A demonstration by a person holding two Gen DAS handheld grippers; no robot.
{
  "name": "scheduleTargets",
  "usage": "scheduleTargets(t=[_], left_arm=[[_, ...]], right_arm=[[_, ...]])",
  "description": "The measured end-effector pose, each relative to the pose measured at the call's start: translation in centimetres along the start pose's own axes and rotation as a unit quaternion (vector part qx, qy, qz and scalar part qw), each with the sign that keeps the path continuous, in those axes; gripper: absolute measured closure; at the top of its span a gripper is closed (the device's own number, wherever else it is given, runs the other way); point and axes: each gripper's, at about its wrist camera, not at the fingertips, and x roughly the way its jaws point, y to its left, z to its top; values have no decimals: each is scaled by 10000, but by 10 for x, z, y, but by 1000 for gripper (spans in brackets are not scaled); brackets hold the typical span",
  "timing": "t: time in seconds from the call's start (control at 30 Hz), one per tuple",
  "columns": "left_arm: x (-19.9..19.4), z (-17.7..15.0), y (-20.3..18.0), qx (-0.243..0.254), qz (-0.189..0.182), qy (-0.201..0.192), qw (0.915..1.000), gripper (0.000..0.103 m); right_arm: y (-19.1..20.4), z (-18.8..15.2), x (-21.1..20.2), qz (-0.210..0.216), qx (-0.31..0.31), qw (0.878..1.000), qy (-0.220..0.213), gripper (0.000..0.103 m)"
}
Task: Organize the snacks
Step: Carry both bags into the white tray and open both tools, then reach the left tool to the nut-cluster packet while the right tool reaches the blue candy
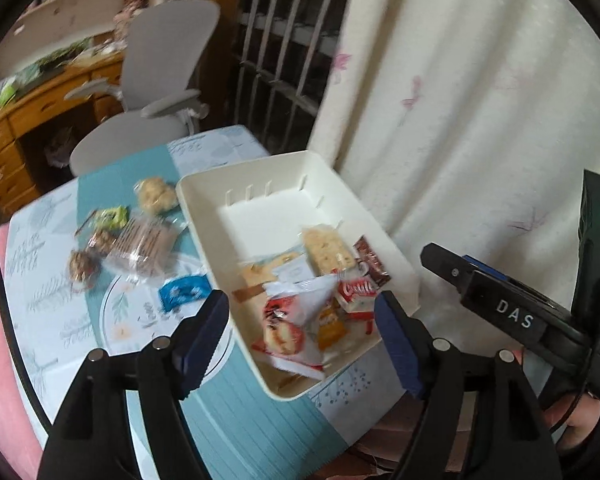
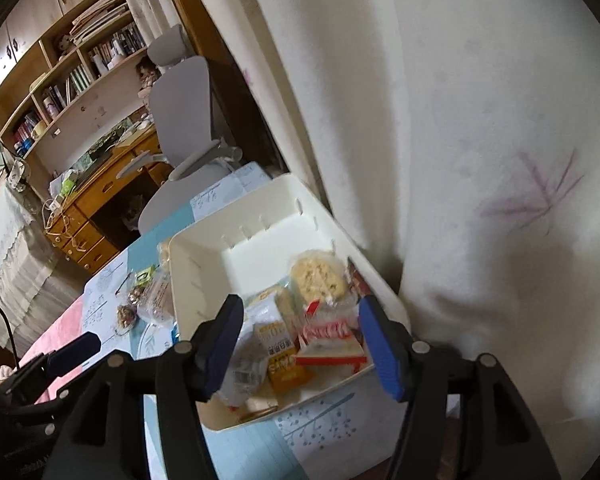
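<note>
Above the counter's curtain-side edge, the left gripper [image 1: 302,330] and right gripper [image 2: 298,346] both hang with jaws wide and nothing held, over the white bin [image 1: 204,216] where several snacks [image 1: 300,312] already lie. More packets [image 1: 140,244] wait mid-counter beside the bin. Judging by this, sorting is underway; next comes reaching for a loose packet.

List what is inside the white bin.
The white bin holds a pile of wrapped snacks at its near end: a pale crumbly bar, a red-and-white packet, an orange packet. Anything beneath the pile is hidden.
</note>
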Motion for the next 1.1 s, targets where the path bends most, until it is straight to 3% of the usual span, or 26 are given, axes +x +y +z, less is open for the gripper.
scheduleTargets(t=[0.37,0.6,0.83,1.1], left_arm=[[-7,-48,74,-1165,541,362,9911,27],[-27,-71,119,-1872,877,121,9783,27],[-38,-86,163,-2159,1142,203,9695,27],[-37,-71,213,-2274,1128,289,9668,27]], right_arm=[[31,-29,17,448,-275,9959,742,43],[47,-45,21,523,-261,9932,1007,43],[60,-52,38,705,562,9830,1598,43],[88,-47,57,439,1532,9664,2017,43]])
